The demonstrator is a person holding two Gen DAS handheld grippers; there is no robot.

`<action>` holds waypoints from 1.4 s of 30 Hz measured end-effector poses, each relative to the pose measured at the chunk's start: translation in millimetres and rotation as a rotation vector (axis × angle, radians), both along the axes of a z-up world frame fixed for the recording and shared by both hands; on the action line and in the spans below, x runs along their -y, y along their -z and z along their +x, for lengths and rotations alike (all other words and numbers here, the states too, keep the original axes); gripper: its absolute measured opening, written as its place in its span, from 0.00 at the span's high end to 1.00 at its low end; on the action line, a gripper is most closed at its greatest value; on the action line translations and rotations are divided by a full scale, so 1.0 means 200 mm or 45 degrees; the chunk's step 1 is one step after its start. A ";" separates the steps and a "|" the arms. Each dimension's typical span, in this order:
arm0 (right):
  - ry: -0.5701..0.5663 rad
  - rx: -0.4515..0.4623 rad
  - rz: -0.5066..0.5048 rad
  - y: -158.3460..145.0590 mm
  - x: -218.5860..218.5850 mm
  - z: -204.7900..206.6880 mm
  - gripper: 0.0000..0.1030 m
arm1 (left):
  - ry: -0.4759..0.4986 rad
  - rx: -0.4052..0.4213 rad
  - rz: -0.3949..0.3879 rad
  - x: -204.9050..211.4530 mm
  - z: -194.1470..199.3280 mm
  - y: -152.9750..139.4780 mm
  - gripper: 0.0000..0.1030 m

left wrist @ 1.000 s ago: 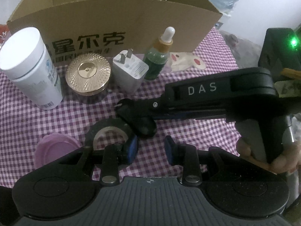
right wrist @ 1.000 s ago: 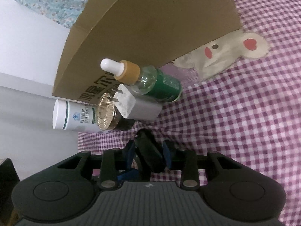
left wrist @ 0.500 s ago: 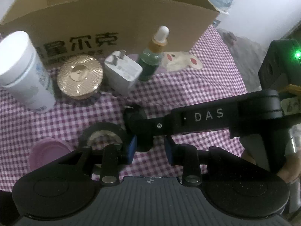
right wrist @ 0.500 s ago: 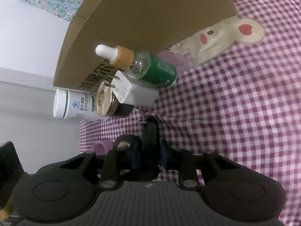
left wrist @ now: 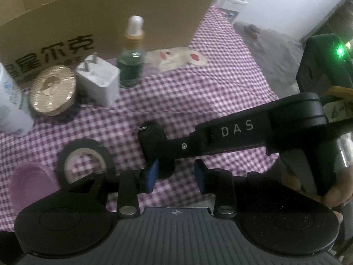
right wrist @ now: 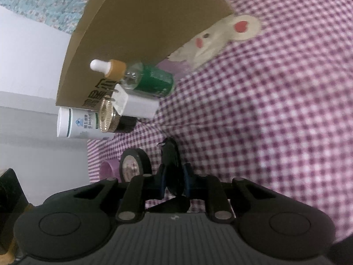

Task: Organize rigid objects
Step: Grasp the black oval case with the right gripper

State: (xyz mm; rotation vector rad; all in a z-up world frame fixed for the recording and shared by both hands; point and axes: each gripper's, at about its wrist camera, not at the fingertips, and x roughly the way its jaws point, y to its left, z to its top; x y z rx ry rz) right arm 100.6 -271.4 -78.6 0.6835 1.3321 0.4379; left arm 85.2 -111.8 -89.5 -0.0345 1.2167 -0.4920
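Left wrist view. Left gripper (left wrist: 174,176): blue pads apart, nothing between them, low over the purple-checked cloth (left wrist: 198,101). Right gripper (left wrist: 154,141), marked DAS: reaches in from the right edge, fingers clamped on a small black object (left wrist: 152,132) with a metal ring at its tip. Black tape roll (left wrist: 86,156): flat on the cloth, near-left part. Purple lid (left wrist: 33,183): just left of the roll. Along the cardboard box (left wrist: 106,22) at the far edge, left to right: white bottle (left wrist: 11,110), gold-lidded jar (left wrist: 53,90), white plug adapter (left wrist: 99,84), green dropper bottle (left wrist: 132,64). All upright; adapter prongs up.

Right wrist view. Right gripper (right wrist: 174,178): pads pressed on the black object (right wrist: 171,154), held upright between them. Tape roll (right wrist: 134,163) and purple lid (right wrist: 108,170): just left of the fingers. Bottle row stands against the box (right wrist: 143,28).
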 end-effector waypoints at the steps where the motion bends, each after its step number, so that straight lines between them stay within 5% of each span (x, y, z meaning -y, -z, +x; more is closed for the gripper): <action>1: 0.009 -0.004 0.000 0.00 0.02 -0.01 0.83 | 0.013 0.001 -0.003 0.01 -0.01 0.00 0.66; 25: 0.075 -0.001 -0.016 -0.01 0.03 0.01 0.81 | 0.006 -0.020 0.030 -0.01 0.02 0.04 0.66; 42: 0.068 -0.009 0.086 0.04 -0.03 0.04 0.80 | -0.019 -0.026 0.023 -0.03 0.07 0.05 0.66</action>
